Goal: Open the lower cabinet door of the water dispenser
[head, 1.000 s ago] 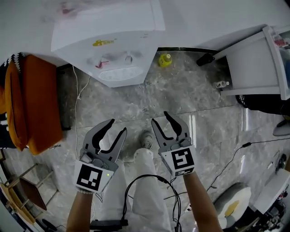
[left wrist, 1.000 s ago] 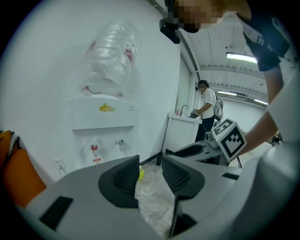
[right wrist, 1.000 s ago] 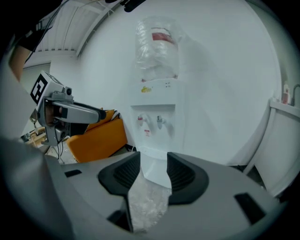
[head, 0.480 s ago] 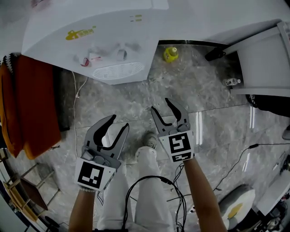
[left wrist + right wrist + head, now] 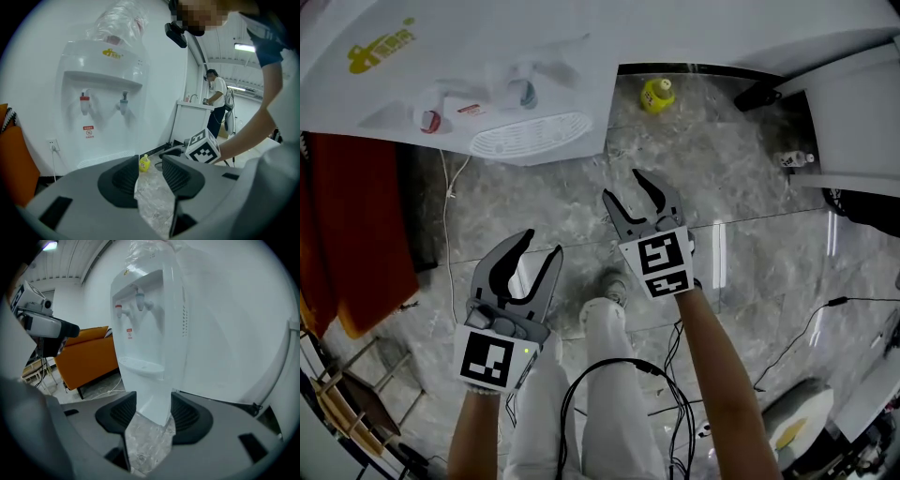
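Overhead, the head view puts the water dispenser (image 5: pixel 487 66) at top left on a grey marble floor (image 5: pixel 534 206), with both grippers well short of it. The left gripper (image 5: pixel 541 246) has its jaws half apart and empty; the right gripper (image 5: pixel 623 186) is opening its jaws on nothing. The left gripper view adds a yellow bottle (image 5: pixel 144 162) by the white wall. The right gripper view faces the lower cabinet door (image 5: pixel 140 397) under the drip tray (image 5: pixel 140 365). Best, I judge, to go low, catch the door's edge and pull outward.
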### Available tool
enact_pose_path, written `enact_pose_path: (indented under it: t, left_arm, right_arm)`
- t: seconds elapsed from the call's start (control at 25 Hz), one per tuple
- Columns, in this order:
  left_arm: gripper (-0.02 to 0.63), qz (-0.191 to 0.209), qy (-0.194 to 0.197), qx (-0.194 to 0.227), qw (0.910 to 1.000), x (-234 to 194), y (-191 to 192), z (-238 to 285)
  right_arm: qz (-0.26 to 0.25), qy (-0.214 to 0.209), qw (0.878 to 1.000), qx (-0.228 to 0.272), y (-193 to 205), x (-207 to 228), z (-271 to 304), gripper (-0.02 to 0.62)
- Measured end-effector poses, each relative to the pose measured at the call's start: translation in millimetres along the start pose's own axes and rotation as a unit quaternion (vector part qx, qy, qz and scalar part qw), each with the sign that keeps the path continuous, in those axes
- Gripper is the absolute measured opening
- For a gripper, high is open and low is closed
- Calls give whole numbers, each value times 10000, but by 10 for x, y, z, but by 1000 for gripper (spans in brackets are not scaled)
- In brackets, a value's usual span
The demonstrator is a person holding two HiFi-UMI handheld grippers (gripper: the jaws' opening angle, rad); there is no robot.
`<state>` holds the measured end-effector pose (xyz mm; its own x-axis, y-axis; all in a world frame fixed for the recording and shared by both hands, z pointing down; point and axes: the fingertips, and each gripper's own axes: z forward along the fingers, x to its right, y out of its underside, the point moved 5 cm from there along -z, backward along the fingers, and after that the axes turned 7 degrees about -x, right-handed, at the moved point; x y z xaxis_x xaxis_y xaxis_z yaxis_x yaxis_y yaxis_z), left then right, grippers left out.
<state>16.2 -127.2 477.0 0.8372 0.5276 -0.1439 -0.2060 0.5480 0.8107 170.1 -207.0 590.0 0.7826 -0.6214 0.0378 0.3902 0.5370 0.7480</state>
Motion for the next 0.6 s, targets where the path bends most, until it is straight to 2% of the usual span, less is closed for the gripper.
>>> enact_pose_path:
  t: [0.6]
  left_arm:
    - [153,-353,-239,139,9990,-107,172,338]
  right_arm:
    - [-139,-104,9995,-255,90,369,929,244]
